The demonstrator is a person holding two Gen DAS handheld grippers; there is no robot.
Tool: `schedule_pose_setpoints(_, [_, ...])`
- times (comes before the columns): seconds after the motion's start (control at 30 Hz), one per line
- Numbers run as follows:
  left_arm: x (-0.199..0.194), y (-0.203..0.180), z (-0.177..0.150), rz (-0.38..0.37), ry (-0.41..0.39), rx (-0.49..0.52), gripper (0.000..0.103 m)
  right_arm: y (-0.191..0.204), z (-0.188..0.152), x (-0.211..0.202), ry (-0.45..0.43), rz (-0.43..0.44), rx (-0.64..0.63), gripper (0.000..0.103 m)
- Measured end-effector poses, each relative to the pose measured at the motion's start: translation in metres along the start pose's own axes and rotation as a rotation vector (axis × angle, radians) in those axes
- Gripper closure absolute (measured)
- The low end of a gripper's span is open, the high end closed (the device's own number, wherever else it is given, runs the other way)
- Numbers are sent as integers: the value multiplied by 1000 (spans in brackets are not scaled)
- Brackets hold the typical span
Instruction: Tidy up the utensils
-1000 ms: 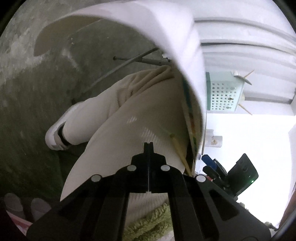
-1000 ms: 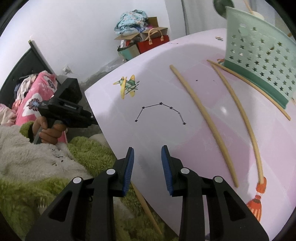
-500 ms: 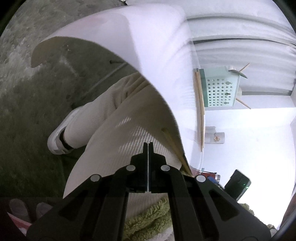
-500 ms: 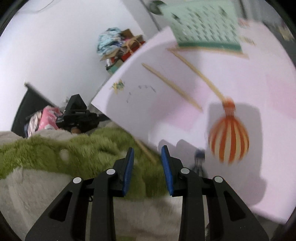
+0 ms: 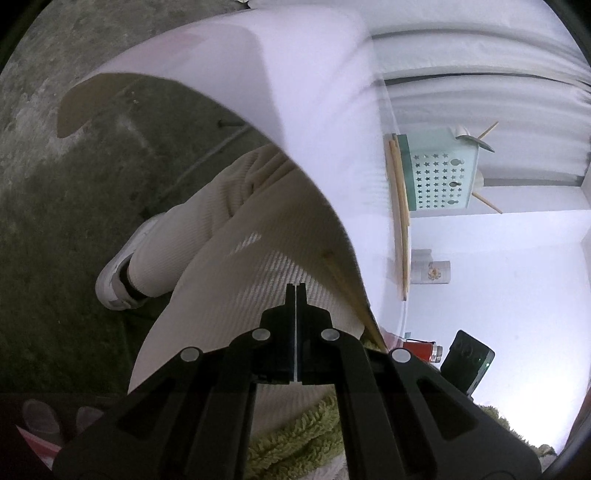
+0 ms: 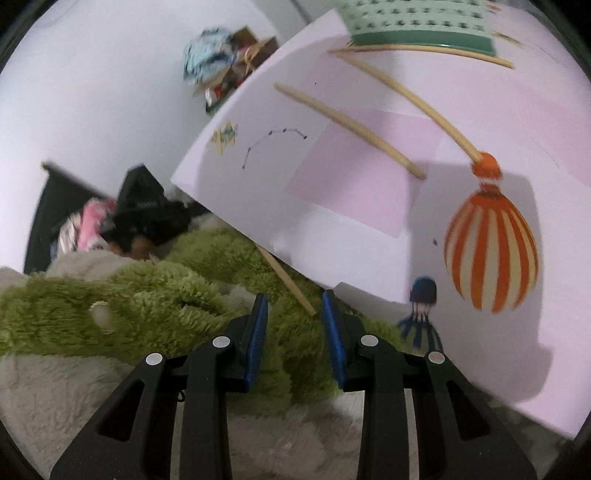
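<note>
My work surface is a pale pink table [image 6: 498,103] printed with a striped orange balloon [image 6: 491,254], a small plane and a dotted arc. At its far edge stands a mint green basket [image 6: 417,26] punched with stars; in the left wrist view a couple of sticks poke out of its top. Three chopsticks lie on the table: one [image 6: 349,125] out in the open, a second [image 6: 410,98] running from the basket towards the balloon, and a third [image 6: 436,50] right along the basket's base. A fourth chopstick [image 6: 286,278] pokes out from under the near table edge, over the fuzzy green robe [image 6: 122,306] on my lap. The floor [image 5: 74,192] is bare grey concrete, the wall white, with a heap of bags and cloth in the corner.

My right gripper [image 6: 295,325] points down at that fourth chopstick, blue pads partly apart, the stick's tip lying between them, nothing clamped. My left gripper [image 5: 295,306] is pressed fully together and empty, aimed below the table over my cream trouser leg [image 5: 236,243].
</note>
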State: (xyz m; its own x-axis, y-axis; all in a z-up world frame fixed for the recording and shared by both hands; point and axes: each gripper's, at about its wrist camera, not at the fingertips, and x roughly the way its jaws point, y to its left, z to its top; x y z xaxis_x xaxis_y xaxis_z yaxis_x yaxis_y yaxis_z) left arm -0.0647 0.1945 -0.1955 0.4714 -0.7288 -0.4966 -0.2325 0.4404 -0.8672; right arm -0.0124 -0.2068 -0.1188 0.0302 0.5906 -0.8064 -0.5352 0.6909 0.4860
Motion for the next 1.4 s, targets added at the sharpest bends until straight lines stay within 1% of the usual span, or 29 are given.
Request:
schedule_pose_setpoints(0.07, [0,2,0,2,-2,-3,103,3,7,7,41,-22,-40,73])
schedule_pose_setpoints(0.23, [1,4,1,5,-2,-11,103,9,14,14,110,-47,-111,73])
schedule_pose_setpoints(0.33, [1,6,1,6,0,-15,103,14,17,19,148,-54,-137,76])
schedule_pose_setpoints(0.5, [-1,7,2,2,2,-15,103,24,19,29,208,-92,-194,79])
schedule_pose_setpoints(0.57, [-1,8,1,0,2,-17,103,27,20,31,219,-106,-210,81])
schedule_pose_setpoints(0.63, [-1,8,1,1,-2,-19,103,30,21,34,225,-118,-221,86])
schedule_pose_setpoints(0.7, [-2,9,1,7,-9,-21,103,33,22,37,222,-135,-231,90])
schedule_pose_setpoints(0.8, [-5,6,2,25,-24,-21,103,37,21,36,210,-145,-255,93])
schedule_pose_setpoints(0.83, [-8,6,2,38,-32,-17,103,38,21,36,207,-143,-259,95])
schedule_pose_setpoints(0.97, [-28,-1,0,112,-58,21,103,40,19,26,198,-127,-270,97])
schedule_pose_setpoints(1.07, [-53,-18,-5,207,-82,128,103,42,15,22,197,-116,-283,98])
schedule_pose_setpoints(1.17, [-74,-43,-11,292,-79,281,103,44,12,21,201,-112,-303,98])
schedule_pose_setpoints(1.2, [-80,-57,-15,331,-77,360,103,43,11,21,204,-108,-306,98])
schedule_pose_setpoints(1.23, [-83,-68,-18,341,-72,416,102,40,9,16,204,-105,-308,98])
schedule_pose_setpoints(1.27, [-84,-83,-22,336,-66,480,101,40,8,14,205,-101,-313,98])
schedule_pose_setpoints(1.3, [-82,-94,-25,328,-62,522,100,38,6,12,206,-99,-316,98])
schedule_pose_setpoints(1.4, [-65,-143,-37,266,-23,714,95,37,2,4,208,-85,-320,98])
